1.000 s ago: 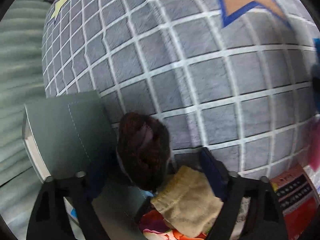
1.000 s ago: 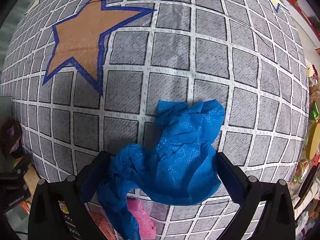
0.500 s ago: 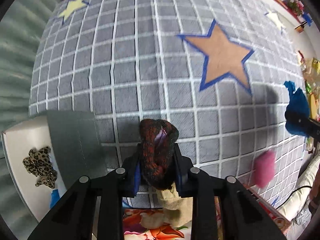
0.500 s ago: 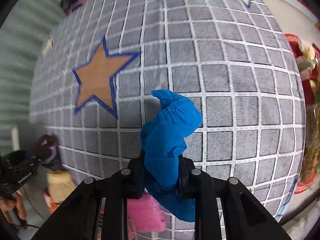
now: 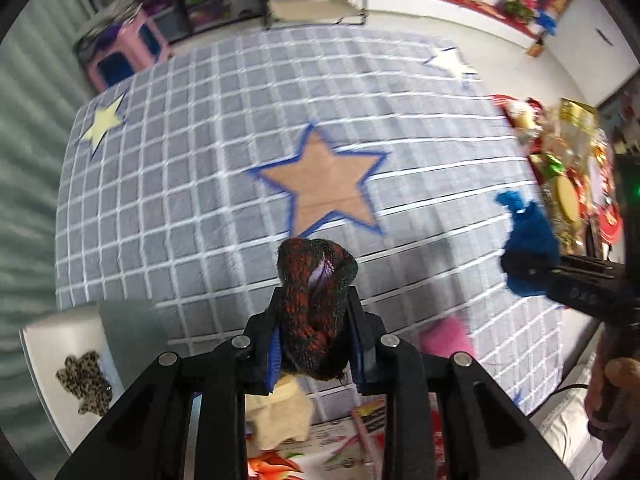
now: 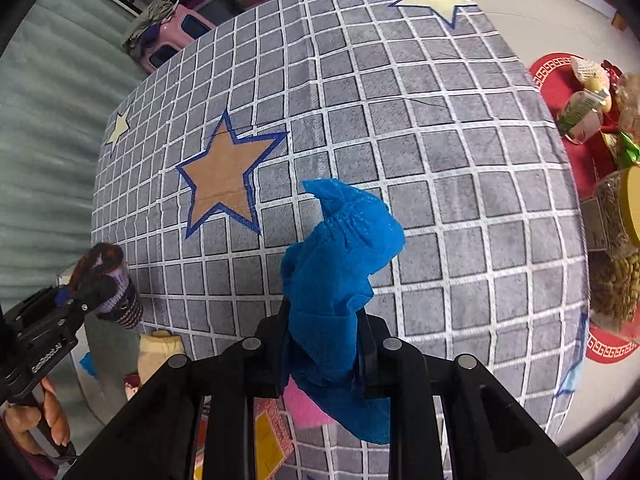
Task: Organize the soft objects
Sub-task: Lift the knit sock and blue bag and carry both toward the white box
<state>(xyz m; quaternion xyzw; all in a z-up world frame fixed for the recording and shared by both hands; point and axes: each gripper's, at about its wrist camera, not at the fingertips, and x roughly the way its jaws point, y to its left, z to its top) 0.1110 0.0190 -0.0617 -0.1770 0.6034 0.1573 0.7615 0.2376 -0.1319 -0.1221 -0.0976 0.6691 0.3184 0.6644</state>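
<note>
My left gripper is shut on a dark red and black knitted sock, held above the grey checked mat. My right gripper is shut on a crumpled blue cloth that sticks up between its fingers. The right wrist view catches the knitted sock in the left gripper at the lower left. The left wrist view has the blue cloth at the right edge. A cream sock and a pink soft piece lie on the mat's near edge.
An open white box holding a leopard-print piece stands at the lower left. Printed packets lie by the near edge. Snack bags and a red mat crowd the right side. A pink stool stands beyond the mat.
Both grippers closed on their pieces, the left on the knitted sock and the right on the blue cloth. Both then rose well above the mat.
</note>
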